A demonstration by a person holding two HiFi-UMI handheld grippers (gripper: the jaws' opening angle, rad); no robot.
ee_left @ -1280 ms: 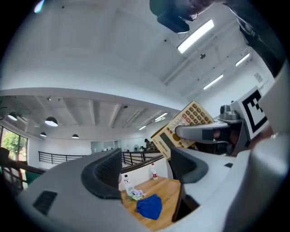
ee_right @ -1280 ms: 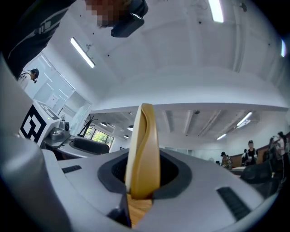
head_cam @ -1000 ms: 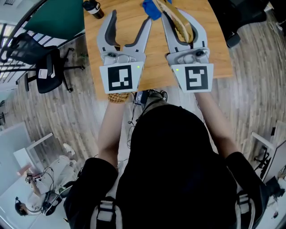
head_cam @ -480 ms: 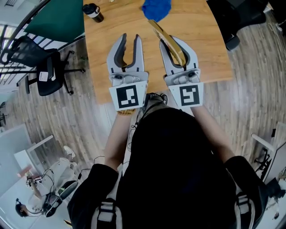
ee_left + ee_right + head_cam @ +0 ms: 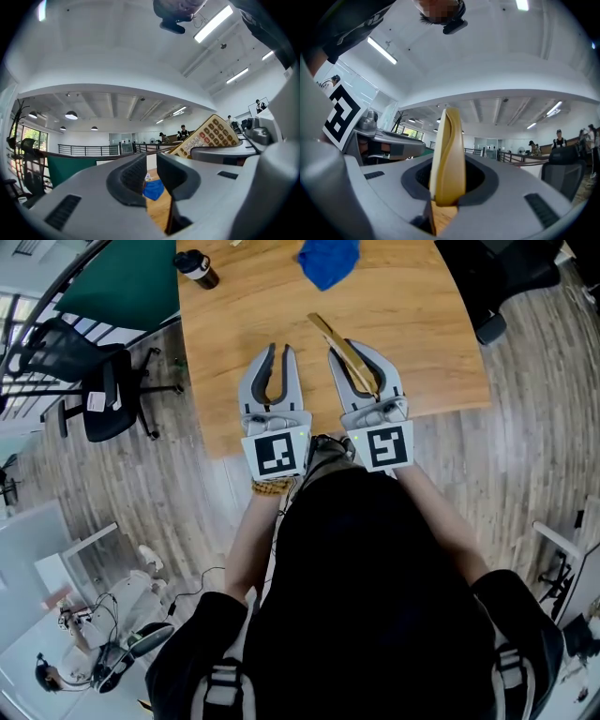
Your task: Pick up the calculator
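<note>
The right tongs [image 5: 354,354] clamp the calculator [image 5: 341,345] edge-on between their pads, its far end jutting past the tips over the surface [image 5: 422,334]. Just beside it, the left tongs [image 5: 278,354] have just been closing and stand almost together, with nothing between them.

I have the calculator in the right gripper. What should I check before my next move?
1. Grip on the tan calculator: ok. The right gripper is shut on it, with pads on both faces.
2. Calculator off the wooden table: ok. The left gripper view shows it tilted upward with the room behind it.
3. The left gripper is free: ok. Its jaws have just been closing, and nothing is between them.
4. Grippers apart: ok. In the head view they sit side by side with a gap between them.
5. Clutter: ok. The blue cloth and the dark bottle lie at the table's far end, away from both grippers.
</note>
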